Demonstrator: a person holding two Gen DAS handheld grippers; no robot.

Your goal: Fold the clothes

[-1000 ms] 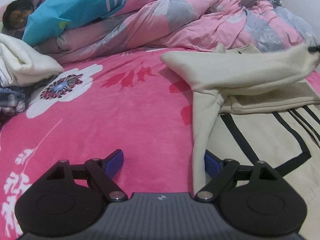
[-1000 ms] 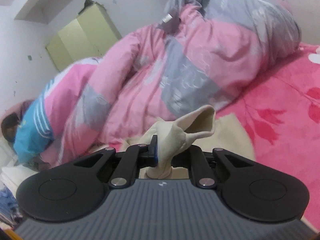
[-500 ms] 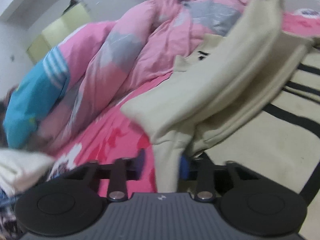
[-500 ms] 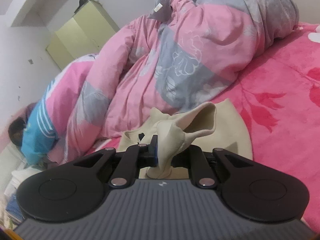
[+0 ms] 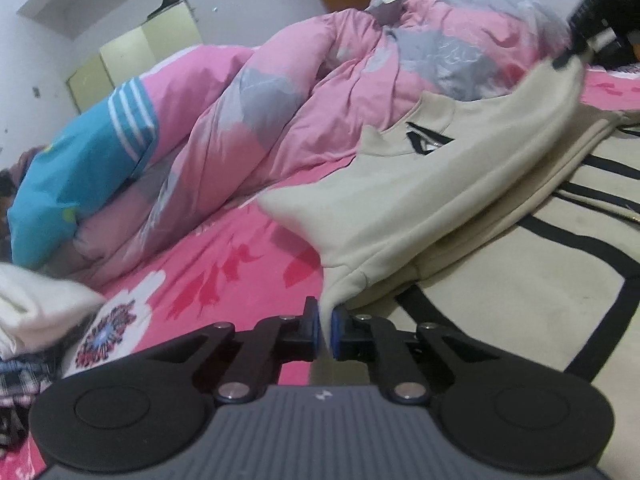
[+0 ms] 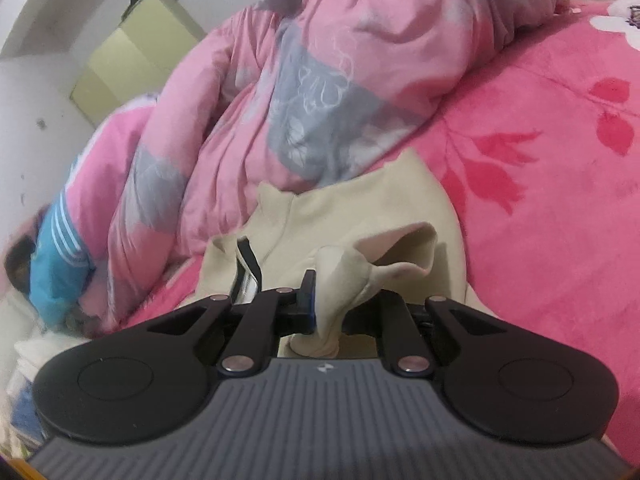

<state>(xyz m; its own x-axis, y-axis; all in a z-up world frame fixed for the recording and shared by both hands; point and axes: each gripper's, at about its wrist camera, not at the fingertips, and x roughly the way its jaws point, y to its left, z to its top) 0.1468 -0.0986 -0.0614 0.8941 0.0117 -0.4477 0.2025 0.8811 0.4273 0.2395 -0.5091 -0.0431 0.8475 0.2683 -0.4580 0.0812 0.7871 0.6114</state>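
The left gripper (image 5: 325,330) is clamped on a fold of the beige top (image 5: 432,184), which lies on the pink bed (image 5: 224,264) beside the quilt (image 5: 304,92). The right gripper (image 6: 340,304) pinches its bunched cuff (image 6: 344,276).

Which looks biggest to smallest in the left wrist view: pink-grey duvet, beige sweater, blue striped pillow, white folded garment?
1. pink-grey duvet
2. beige sweater, close to it in apparent size, but nearer the camera, so unsure
3. blue striped pillow
4. white folded garment, cut off by the frame edge
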